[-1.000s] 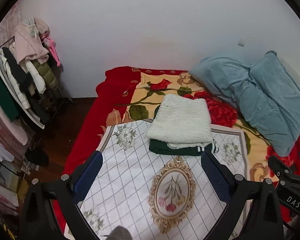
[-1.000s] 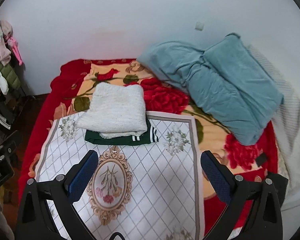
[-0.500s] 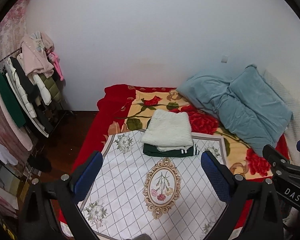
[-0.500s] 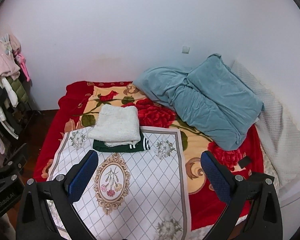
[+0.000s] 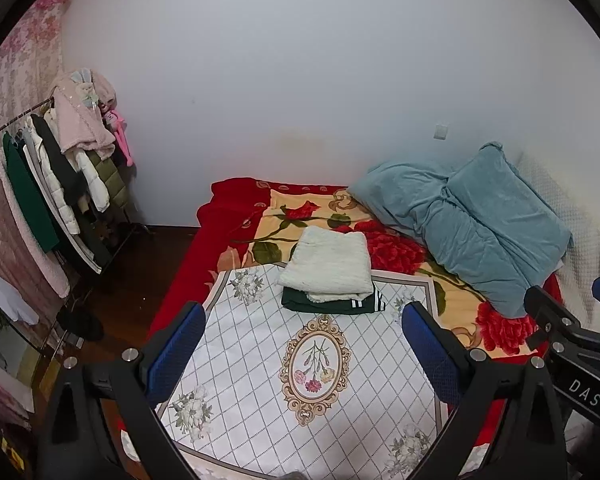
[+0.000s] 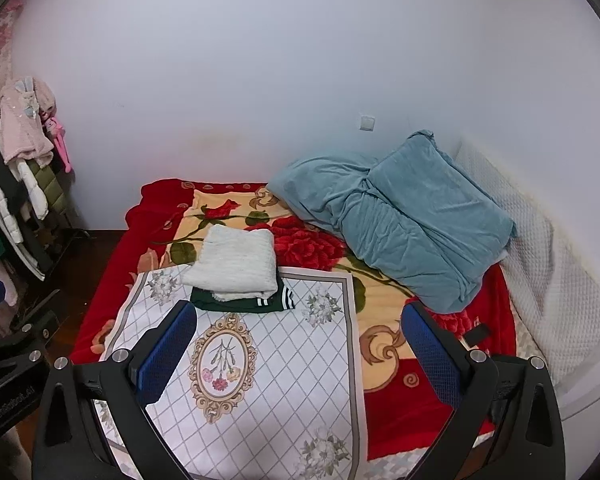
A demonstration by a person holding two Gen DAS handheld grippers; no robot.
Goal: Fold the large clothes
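Note:
A folded white fluffy garment (image 5: pixel 328 264) (image 6: pixel 234 264) lies on top of a folded dark green garment (image 5: pixel 332 304) (image 6: pixel 242 303) with white stripes. Both rest at the far edge of a white floral mat (image 5: pixel 260 360) (image 6: pixel 292 360) spread on the bed. My left gripper (image 5: pixel 300 356) is open and empty, held well back above the mat's near half. My right gripper (image 6: pixel 298 352) is also open and empty, above the mat's right side. Part of the right gripper's body shows at the right edge of the left wrist view.
A red and yellow rose blanket (image 5: pixel 324 208) (image 6: pixel 420 400) covers the bed. A heap of blue-grey quilt (image 5: pixel 472 220) (image 6: pixel 400 220) lies at the back right by a white padded cover (image 6: pixel 548 280). A clothes rack (image 5: pixel 60 184) (image 6: pixel 16 184) stands on the dark floor at left.
Both grippers have pulled back and risen away from the bed, so the folded stack looks smaller and more of the room shows. Both stayed open and empty.

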